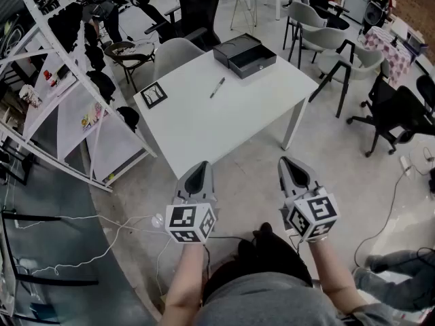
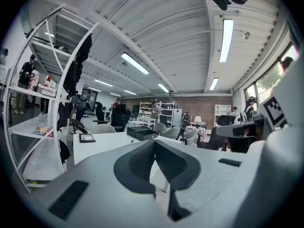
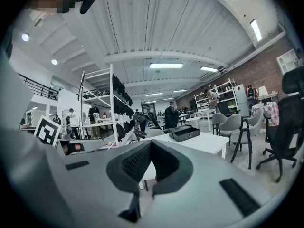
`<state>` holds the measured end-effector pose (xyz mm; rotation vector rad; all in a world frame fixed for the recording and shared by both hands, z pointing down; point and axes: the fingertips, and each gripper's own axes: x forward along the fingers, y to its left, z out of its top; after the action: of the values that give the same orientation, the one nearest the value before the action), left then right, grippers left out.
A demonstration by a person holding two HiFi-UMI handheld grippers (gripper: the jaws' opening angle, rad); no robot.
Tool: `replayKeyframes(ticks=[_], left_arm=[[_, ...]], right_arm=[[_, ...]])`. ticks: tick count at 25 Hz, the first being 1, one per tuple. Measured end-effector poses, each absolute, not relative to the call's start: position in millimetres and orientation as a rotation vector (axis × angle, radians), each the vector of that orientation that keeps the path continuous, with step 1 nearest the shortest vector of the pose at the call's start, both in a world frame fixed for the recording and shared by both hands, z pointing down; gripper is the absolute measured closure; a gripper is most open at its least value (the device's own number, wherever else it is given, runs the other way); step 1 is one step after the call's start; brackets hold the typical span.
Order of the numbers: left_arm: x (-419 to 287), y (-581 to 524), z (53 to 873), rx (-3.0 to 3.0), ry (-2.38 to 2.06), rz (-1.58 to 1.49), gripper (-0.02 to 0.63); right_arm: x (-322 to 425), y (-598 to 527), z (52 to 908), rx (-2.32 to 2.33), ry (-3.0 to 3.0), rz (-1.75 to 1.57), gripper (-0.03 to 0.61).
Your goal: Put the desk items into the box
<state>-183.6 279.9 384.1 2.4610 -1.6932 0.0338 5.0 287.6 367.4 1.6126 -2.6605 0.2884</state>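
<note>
both grippers closed and empty

the left gripper [image 1: 199,167] and right gripper [image 1: 292,163] hang side by side short of the white surface [image 1: 197,131], fingers shut on nothing. a pen [image 1: 217,87] lies on the surface, with the black box [image 1: 245,55] at its far edge.

My head camera looks steeply down from above the left gripper [image 1: 199,166] and right gripper [image 1: 291,161], the white table [image 1: 197,124] farther ahead. Each gripper camera rides close behind its own jaws, facing forward and tilted up toward the ceiling [image 2: 156,42]. All 3 views share the table and the black box [image 1: 245,54] at its far end.
</note>
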Motion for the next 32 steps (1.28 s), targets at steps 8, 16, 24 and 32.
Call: replayKeyframes(ticks=[8, 16, 24, 32], left_arm=[[-189, 285, 393, 2.455, -1.677, 0.084, 0.607], [-193, 275, 398, 2.460, -1.655, 0.113, 0.606], [-193, 243, 404, 2.445, -1.664, 0.128, 0.595], [-187, 189, 413, 2.396, -1.705, 0.167, 0.534]], right_arm=[[10, 295, 375, 1.686, -2.633, 0.372, 0.575], [15, 285, 384, 1.726, -2.583, 0.409, 0.575], [24, 258, 390, 1.740, -2.572, 0.427, 0.575], [47, 199, 396, 1.758, -2.568, 0.468, 0.575]])
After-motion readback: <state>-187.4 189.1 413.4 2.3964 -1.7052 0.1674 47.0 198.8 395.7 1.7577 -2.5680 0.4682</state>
